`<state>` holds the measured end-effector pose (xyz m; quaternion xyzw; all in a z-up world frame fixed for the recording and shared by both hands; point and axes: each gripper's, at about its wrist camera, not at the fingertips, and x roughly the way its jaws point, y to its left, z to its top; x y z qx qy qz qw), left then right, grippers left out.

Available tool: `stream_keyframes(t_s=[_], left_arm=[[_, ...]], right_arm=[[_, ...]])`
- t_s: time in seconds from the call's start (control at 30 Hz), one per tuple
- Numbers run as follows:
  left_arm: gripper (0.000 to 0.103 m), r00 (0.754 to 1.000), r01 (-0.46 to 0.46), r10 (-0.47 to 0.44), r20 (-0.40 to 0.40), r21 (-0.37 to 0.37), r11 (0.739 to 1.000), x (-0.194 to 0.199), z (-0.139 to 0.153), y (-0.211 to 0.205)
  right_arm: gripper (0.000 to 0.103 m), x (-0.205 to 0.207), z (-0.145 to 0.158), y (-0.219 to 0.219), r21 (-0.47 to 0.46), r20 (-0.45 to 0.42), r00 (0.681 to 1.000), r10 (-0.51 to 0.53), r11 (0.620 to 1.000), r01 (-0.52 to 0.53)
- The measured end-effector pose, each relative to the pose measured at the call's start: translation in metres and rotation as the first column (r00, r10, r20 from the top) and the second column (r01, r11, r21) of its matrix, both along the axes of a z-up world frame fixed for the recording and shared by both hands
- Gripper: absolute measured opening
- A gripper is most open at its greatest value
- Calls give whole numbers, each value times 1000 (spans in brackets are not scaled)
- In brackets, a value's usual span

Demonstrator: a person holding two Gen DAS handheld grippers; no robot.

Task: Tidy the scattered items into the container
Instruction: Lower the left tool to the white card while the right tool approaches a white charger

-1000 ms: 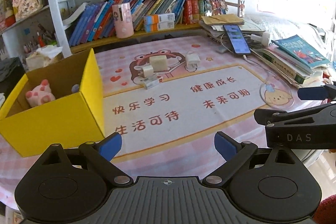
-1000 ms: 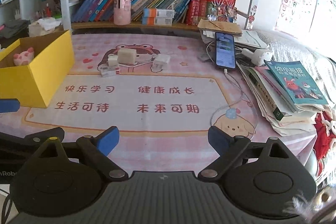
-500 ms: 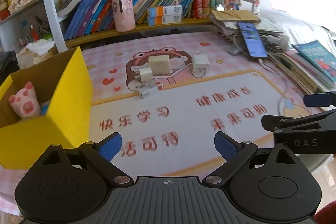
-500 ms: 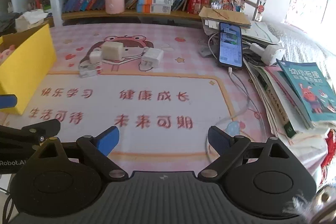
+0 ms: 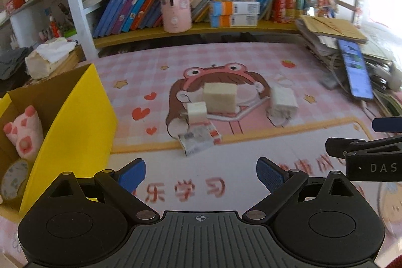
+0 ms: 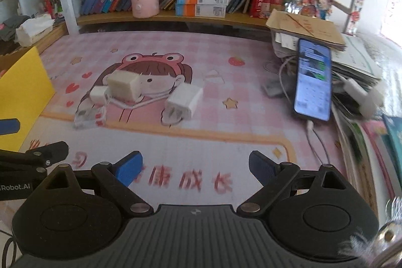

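Over the last second I have carried both claws forward across the tabletop [image 5: 251,59], and the cluster of scattered items now looms much larger in both views, which I read as the approach for a pick nearly lined up, with nothing grasped yet.

My left claw [image 5: 201,173] is spread wide and empty. Straight ahead of it, nearest of the lot, lies the small barcode packet [image 5: 199,140], tilted; just beyond that sits the small white plug [image 5: 197,112], touching or almost touching the beige block [image 5: 220,99] behind it (blur keeps me from saying which).

My right claw [image 6: 194,168] is likewise spread and holds nothing. The white charger [image 6: 186,102] lies ahead of it and slightly to its left, prongs facing me, apart from the beige block further left.

The yellow box [image 5: 75,122] stands to the left of my left claw, close beside it, with a pink plush toy [image 5: 25,135] and a round dial-faced thing already inside.
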<state>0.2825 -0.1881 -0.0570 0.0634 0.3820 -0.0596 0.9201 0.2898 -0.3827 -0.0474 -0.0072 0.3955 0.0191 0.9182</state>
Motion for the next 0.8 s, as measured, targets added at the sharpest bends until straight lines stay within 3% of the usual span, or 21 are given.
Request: stream_keyframes(t_s=[0.47,0.8], left_arm=[[95,996,-60,63,-58,55,997,79,-32,-8],[94,992,-92,97,-83,62,994,97,-45,-6]], right_arm=[[92,105,-34,-4,34,-50,997,57,998,-55],[92,135,-48,-3,39,-80,993,84,996,-81]])
